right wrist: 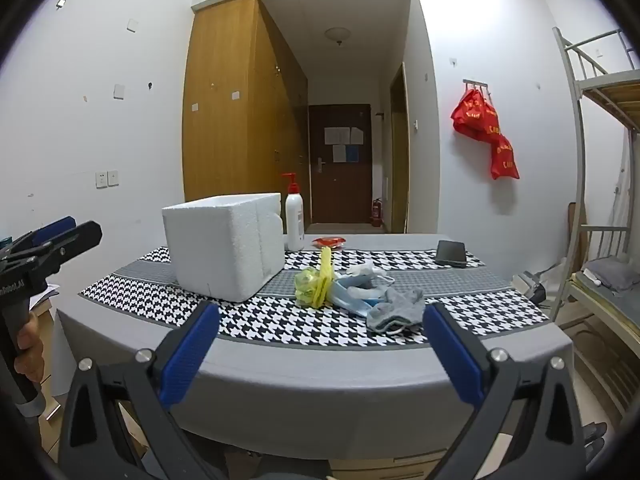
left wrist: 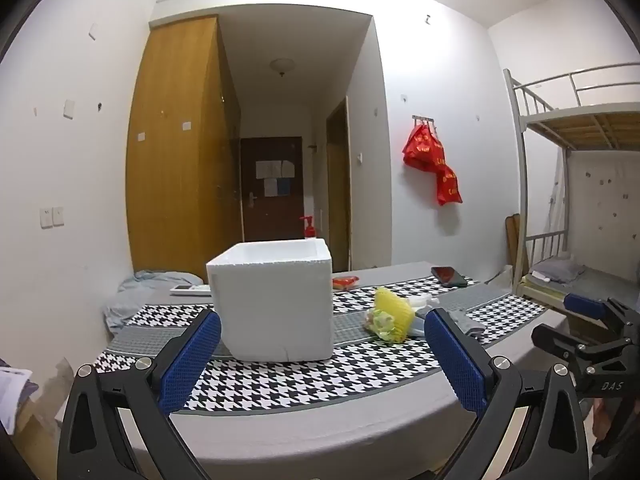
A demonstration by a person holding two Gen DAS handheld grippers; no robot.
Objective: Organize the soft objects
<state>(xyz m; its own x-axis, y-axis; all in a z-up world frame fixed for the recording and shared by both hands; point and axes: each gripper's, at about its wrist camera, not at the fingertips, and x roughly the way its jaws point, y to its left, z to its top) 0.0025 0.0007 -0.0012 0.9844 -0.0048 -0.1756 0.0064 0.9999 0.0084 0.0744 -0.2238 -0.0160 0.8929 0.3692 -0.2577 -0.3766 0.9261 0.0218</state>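
Both my tongs, left tongs (left wrist: 322,354) and right tongs (right wrist: 322,350), gape empty; the limp grey cloth sock (right wrist: 396,310) should bunch lightly, so I'd pinch its raised middle fold.

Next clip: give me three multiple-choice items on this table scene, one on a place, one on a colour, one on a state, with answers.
1. Where is the white pump bottle?
A. behind the foam box
B. on the phone
C. inside the grey sock

2. What colour is the bottle's pump?
A. green
B. red
C. black

3. How does the right tool stand?
A. shut on the sock
B. shut on the box
C. open, holding nothing

Answers:
1. A: it stands just past the foam box.
2. B: the pump head is red.
3. C: its blue pads are wide apart, short of the grey sock.
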